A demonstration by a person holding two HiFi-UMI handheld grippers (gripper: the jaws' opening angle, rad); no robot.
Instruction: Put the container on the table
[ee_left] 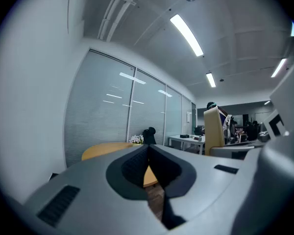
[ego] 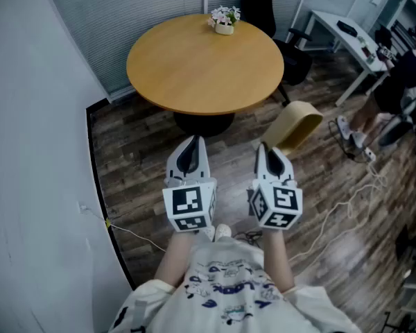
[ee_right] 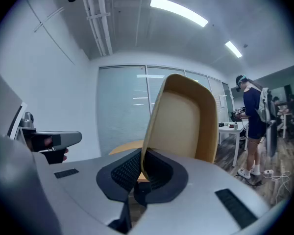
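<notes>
short of the table (ego: 194,75), right hand-held gripper (ego: 264,149) grips the container (ego: 297,122).

No words or numbers are showing legibly: the marker cubes (ego: 189,207) are displaying only black-and-white square patterns, and the shirt (ego: 225,290) print is reading as blur.

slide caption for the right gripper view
The right tool grips a tan container by its rim, the round table ahead.

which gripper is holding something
The right gripper: its jaws are shut on the rim of the tan container. The left gripper is shut on nothing.
</notes>
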